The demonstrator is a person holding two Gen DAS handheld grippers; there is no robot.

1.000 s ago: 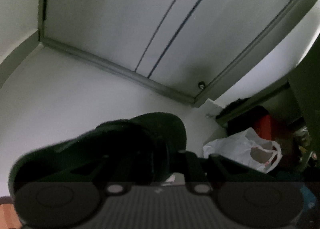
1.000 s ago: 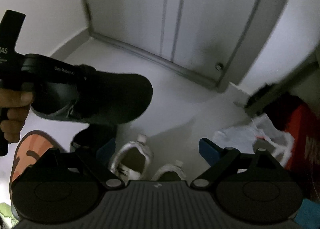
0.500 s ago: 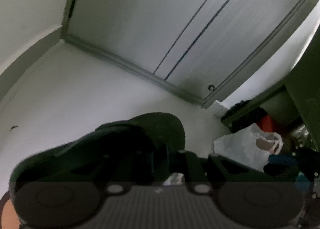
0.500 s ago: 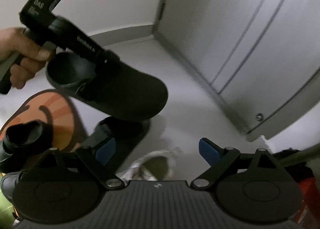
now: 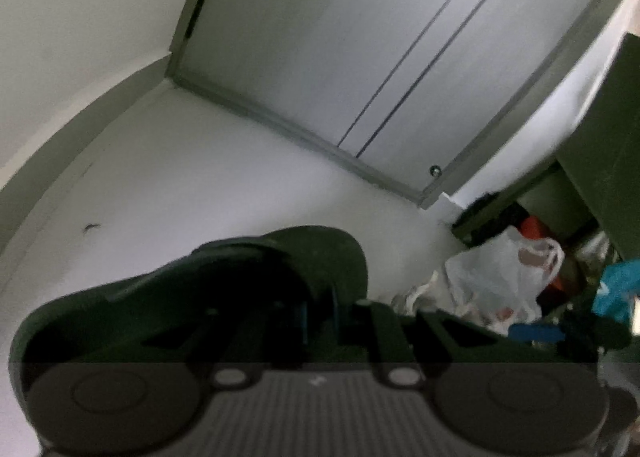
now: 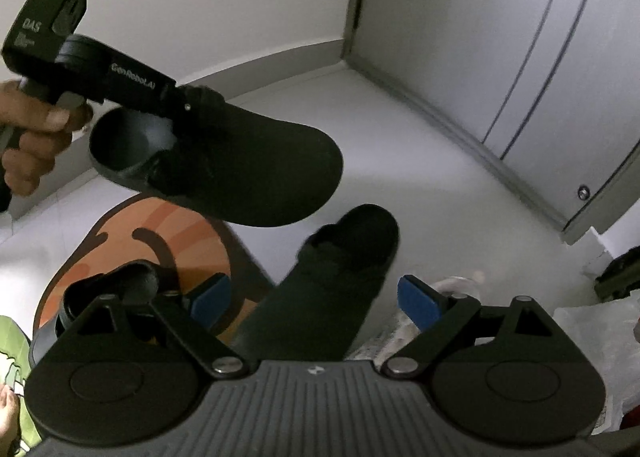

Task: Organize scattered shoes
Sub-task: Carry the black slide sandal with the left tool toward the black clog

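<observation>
The left gripper [image 6: 176,113] was clamped on the collar of a black clog [image 6: 224,161], which let the shoe hang clear above the floor [image 6: 420,177]. The right gripper [image 6: 314,297] stood released and empty, its fingers spread either side of a second black clog [image 6: 344,265] lying beside an orange mat [image 6: 168,233], probably its next pickup.

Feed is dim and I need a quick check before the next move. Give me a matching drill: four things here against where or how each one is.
Things:
1. black clog
2. black slide sandal
3. right gripper
4. white plastic bag

States:
A. lying on the floor, below the open jaws
B. off the floor, gripped at its opening by the left gripper
C. on the floor by the dark cabinet
D. empty, jaws wide

Pairs: 1-B, 2-A, 3-D, 4-C
</observation>
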